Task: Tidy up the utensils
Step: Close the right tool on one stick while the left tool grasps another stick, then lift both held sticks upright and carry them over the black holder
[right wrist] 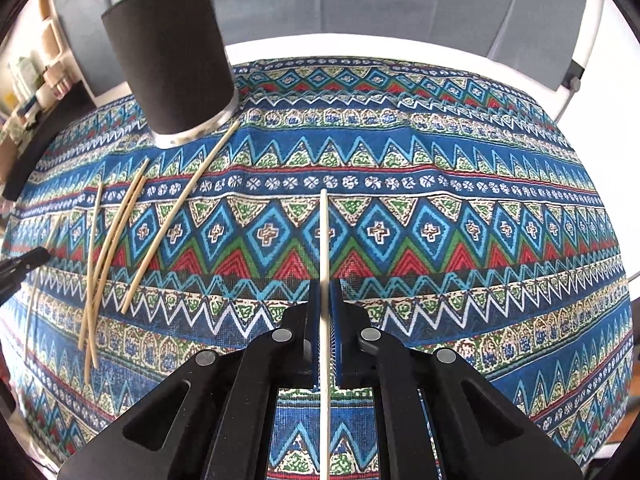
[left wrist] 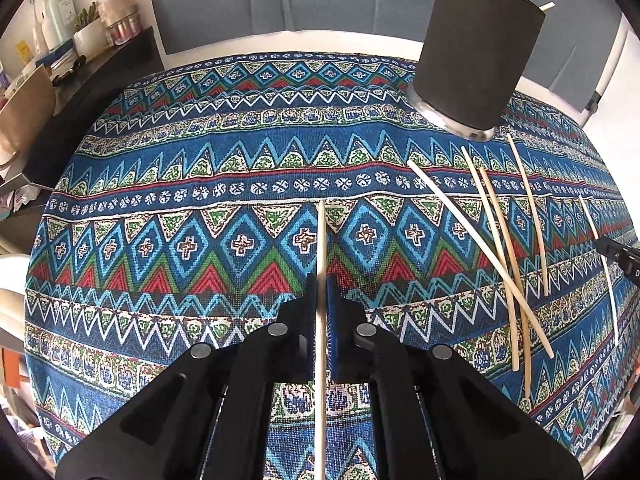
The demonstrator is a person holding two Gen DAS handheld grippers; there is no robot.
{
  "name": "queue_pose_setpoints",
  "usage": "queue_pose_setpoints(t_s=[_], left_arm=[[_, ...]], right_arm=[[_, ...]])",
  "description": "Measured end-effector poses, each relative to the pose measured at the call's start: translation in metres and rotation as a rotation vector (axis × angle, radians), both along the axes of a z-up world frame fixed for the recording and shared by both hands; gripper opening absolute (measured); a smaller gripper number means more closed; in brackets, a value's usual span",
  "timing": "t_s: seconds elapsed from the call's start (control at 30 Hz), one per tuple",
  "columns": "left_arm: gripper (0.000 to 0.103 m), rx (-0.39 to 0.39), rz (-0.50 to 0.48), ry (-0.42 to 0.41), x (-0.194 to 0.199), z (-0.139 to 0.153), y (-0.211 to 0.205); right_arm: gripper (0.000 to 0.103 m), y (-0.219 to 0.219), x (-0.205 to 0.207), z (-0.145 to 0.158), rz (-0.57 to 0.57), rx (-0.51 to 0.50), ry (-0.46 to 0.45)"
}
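My left gripper (left wrist: 321, 280) is shut on a pale wooden chopstick (left wrist: 321, 240) that points forward above the cloth. My right gripper (right wrist: 325, 285) is shut on another chopstick (right wrist: 324, 236), held the same way. A black cylindrical holder (left wrist: 476, 60) with a metal base stands at the far right in the left wrist view, and at the far left in the right wrist view (right wrist: 172, 60); chopstick ends stick out of its top. Several loose chopsticks (left wrist: 504, 248) lie on the cloth in front of the holder; they also show in the right wrist view (right wrist: 116, 240).
The table has a patterned blue cloth (left wrist: 200, 200). A dark side shelf (left wrist: 80, 92) with bottles and jars stands to the left. The right gripper's tip (left wrist: 616, 252) shows at the right edge of the left wrist view, and the left gripper's tip (right wrist: 24, 264) at the left edge of the right wrist view.
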State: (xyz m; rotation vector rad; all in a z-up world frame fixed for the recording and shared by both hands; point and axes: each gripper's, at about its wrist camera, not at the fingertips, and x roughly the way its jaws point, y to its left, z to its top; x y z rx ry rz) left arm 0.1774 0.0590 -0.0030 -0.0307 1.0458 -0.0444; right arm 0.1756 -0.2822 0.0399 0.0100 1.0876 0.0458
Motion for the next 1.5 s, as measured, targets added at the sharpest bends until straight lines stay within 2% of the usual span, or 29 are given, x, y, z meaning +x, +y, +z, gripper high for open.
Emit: queue_pose_setpoints(t_s=[0.1,0.4,0.57,0.87,1.03,1.2,1.37,1.5], left_arm=[[0.005,0.008,-0.015,-0.033,0.0,0.016,-0.002],[0.005,0.0,-0.043,-0.162,0.008,0.09,-0.015],[0.005,0.012,-0.072,-0.218,0.016,0.124,-0.023],[0.005,0.001,-0.095,-0.332,0.028,0.178,-0.034],[0.005,-0.109,-0.089,-0.372,0.041,0.193,-0.027],[0.005,-0.11,-0.105,-0.423,0.053,0.205,-0.029],[0.005,-0.177,-0.123,-0.502,0.066,0.221,-0.024],[0.005,-0.227,-0.155,-0.595,0.075,0.231,-0.023]], right_arm=[[0.004,-0.009,-0.003,0.019,-0.003,0.009,-0.034],[0.004,-0.013,0.002,0.081,-0.006,0.023,-0.119],[0.004,-0.007,0.014,0.106,0.026,-0.006,-0.141],[0.004,0.001,0.042,0.142,0.069,0.044,-0.2],[0.005,0.005,0.056,0.159,0.099,0.111,-0.224],[0.005,0.012,0.073,0.179,0.124,0.138,-0.254],[0.005,0.022,0.093,0.199,0.157,0.185,-0.306],[0.005,0.033,0.108,0.207,0.202,0.231,-0.344]])
